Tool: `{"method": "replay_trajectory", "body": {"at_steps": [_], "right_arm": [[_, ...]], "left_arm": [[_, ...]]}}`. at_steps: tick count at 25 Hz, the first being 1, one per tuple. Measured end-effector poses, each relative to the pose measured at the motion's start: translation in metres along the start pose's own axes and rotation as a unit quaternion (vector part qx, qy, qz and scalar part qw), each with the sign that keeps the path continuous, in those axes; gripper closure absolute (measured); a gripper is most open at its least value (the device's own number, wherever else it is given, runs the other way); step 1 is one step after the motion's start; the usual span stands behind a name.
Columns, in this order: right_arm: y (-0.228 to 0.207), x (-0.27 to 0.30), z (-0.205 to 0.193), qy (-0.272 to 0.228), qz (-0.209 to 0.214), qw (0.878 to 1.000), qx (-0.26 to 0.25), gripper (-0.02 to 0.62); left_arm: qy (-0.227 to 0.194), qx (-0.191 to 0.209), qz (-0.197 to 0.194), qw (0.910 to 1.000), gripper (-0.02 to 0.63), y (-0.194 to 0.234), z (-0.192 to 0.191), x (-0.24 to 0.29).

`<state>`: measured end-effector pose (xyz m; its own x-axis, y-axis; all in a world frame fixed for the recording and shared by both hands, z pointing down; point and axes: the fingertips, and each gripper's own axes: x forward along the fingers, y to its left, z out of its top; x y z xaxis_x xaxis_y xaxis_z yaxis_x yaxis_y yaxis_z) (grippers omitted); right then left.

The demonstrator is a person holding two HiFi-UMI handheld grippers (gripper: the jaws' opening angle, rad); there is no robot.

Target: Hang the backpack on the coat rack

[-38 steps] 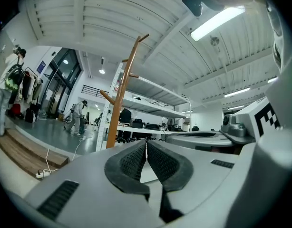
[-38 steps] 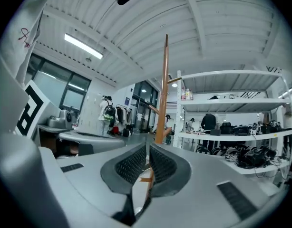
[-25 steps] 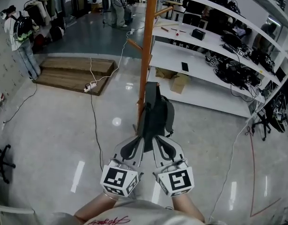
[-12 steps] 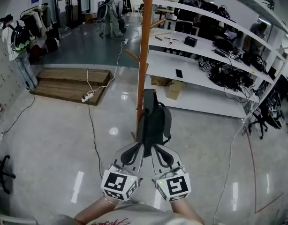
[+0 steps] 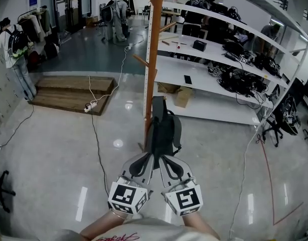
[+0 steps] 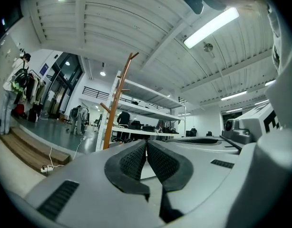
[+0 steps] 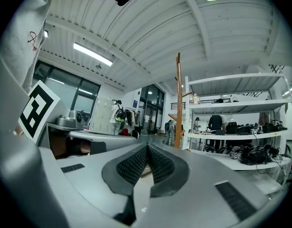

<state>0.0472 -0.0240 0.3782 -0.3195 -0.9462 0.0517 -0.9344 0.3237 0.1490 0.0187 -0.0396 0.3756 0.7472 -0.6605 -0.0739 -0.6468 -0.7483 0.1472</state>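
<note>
- Coat rack (image 5: 153, 59) pole stood just ahead, white shelving (image 5: 214, 97) to its right, floor cable (image 5: 96, 134) to its left.
- Backpack (image 5: 163, 129) was upright against the pole, just past both tips.
- L gripper (image 5: 153, 155) & R gripper (image 5: 163, 156) jaws were pressed together; I couldn't tell if they pinched a strap.

To your right a white shelving unit (image 5: 170, 68), a black phone (image 5: 187, 79) on one shelf, a cardboard box (image 5: 183, 96) at its foot, to your left a wooden platform (image 5: 68, 90), a white power strip (image 5: 87, 107) beside it, a person (image 5: 16, 59) standing beyond.
</note>
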Motion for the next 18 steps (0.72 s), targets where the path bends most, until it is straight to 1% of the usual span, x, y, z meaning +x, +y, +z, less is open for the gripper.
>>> {"method": "replay_trajectory", "body": {"at_steps": [4,18], "right_arm": [[0.009,0.002,-0.004,0.006,0.01,1.0,-0.009,0.577],[0.018,-0.003,0.001,0.0,0.015,1.0,-0.008,0.577]], "left_arm": [[0.001,-0.003,-0.002,1.0,0.584,0.002,-0.002,-0.003],[-0.002,-0.001,-0.003,1.0,0.584,0.0,0.002,-0.013]]}}
